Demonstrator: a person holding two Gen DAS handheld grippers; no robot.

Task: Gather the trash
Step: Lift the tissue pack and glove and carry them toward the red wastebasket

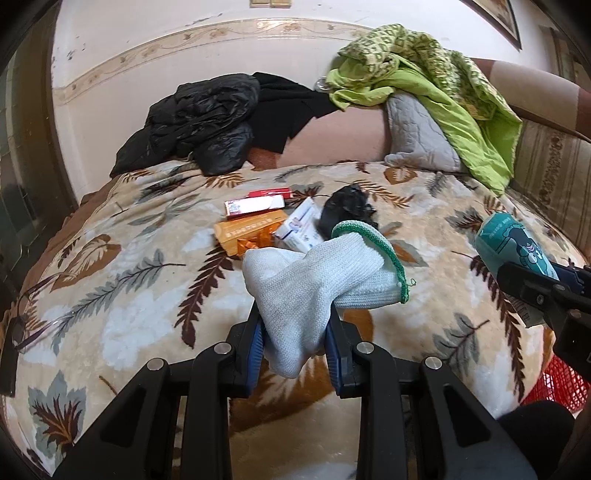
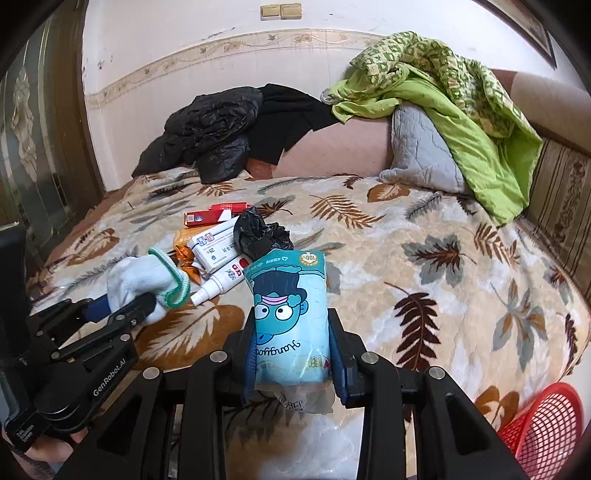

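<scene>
Half-hidden spray bottle behind glove

The red mesh basket is cut off by the frame's lower right corner; only part of its rim and wall shows. The white glove covers part of the white medicine box and the orange packet. The blue cartoon pouch hides the bedspread behind it; its lower print is too small to read. The framed picture is cropped at the upper right. The wall switch is cut by the top edge.
</scene>
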